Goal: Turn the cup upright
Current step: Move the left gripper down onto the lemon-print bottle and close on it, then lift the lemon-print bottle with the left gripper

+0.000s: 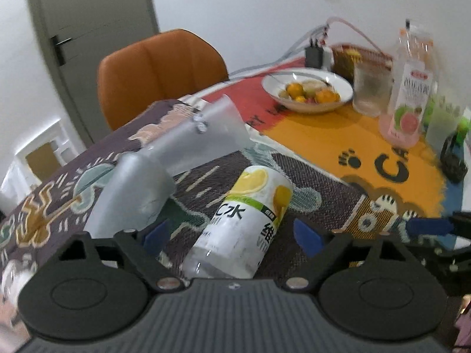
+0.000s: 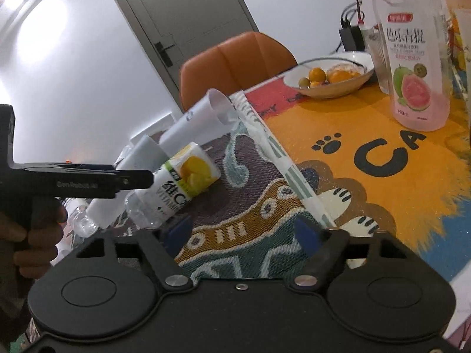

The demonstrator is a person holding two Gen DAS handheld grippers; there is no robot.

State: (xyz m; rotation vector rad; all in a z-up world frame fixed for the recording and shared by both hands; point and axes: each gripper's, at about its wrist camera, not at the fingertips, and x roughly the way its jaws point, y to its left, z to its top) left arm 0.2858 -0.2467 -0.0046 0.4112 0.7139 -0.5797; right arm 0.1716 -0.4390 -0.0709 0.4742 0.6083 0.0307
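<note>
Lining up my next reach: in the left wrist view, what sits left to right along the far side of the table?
Orange chair → fruit bowl → frosted glass → guava drink bottle.

behind your counter (image 1: pixel 323 135) there's an orange padded chair (image 1: pixel 159 67) tucked in, a grey door (image 1: pixel 88 29) with a dark handle (image 1: pixel 60 48), and plain white walls (image 1: pixel 235 6) catching a soft glare.
</note>
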